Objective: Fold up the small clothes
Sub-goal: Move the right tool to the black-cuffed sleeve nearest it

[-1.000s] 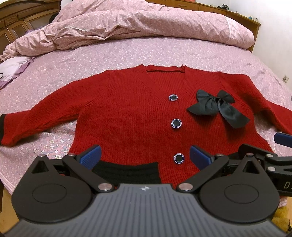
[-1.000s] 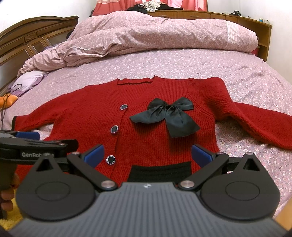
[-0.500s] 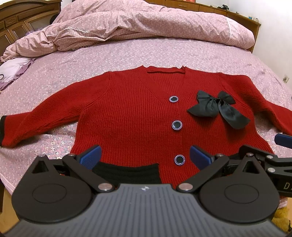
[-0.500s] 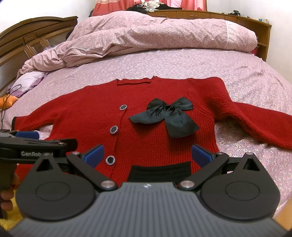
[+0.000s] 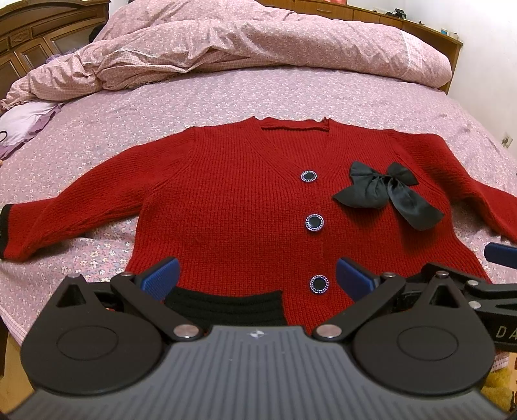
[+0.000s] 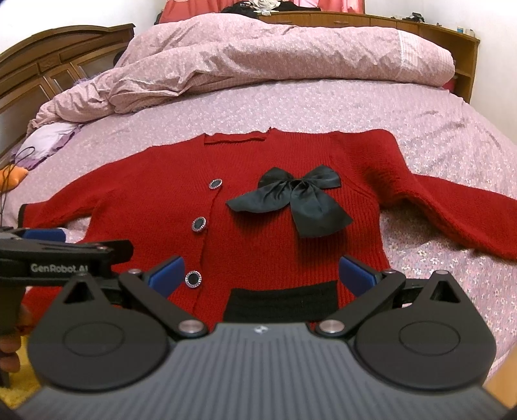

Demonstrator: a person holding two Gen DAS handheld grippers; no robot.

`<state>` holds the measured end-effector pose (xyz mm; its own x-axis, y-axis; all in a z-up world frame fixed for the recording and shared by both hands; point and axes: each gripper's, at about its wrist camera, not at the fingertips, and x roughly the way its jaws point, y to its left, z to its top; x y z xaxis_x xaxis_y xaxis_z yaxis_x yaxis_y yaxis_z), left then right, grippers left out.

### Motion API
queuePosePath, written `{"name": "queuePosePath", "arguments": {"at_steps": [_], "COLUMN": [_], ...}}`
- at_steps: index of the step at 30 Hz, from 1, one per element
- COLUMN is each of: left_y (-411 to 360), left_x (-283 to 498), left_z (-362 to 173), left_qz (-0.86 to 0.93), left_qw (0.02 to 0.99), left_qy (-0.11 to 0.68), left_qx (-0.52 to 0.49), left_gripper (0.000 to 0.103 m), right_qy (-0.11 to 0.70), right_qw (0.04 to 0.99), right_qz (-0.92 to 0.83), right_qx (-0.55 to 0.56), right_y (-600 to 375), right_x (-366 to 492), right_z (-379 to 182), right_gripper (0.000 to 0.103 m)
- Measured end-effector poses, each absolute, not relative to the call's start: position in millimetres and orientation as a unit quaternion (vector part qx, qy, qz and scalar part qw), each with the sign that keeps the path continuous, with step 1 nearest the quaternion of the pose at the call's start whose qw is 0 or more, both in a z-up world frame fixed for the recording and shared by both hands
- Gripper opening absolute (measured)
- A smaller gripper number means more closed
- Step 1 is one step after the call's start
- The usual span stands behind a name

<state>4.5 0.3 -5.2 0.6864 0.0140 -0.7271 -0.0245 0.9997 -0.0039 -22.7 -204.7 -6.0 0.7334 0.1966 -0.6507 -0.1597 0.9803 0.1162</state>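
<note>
We see a bed (image 6: 371,106) under a pink floral sheet, a rumpled duvet (image 6: 258,55) heaped toward twelve o'clock, a carved wooden headboard (image 6: 48,64) at ten o'clock, and white wall (image 6: 80,13) behind.

L gripper (image 5: 257,276) & R gripper (image 6: 261,274) side by side, both w/ jaws wide apart, empty.

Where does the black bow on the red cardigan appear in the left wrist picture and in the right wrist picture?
Left wrist view: the black bow lies right of centre, to the right of the button row.
Right wrist view: the black bow lies near the centre, also right of the buttons.
Shared landmark: the middle button on the red cardigan.
</note>
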Motion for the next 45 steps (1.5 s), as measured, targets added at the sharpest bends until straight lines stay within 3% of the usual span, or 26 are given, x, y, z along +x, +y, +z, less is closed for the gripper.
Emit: {"name": "queuePosePath", "arguments": {"at_steps": [32,45], "left_y": [18,29], "left_x": [23,64], "left_z": [-8,-25], "left_qz": [0.029,0.057], "left_qw": [0.912,0.897], "left_qy": [0.409,0.437], "left_qx": [-0.026,-0.021], "left_gripper": [0.103,0.103], "right_qy": [0.363,0.365], "right_qw": [0.927,0.928], "right_qz": [0.087,0.010], "right_qx": [0.042,0.076], "right_y": [-217,-277], "right_x": [-14,21], "right_z": [-13,-27], "right_gripper": [0.103,0.103]}}
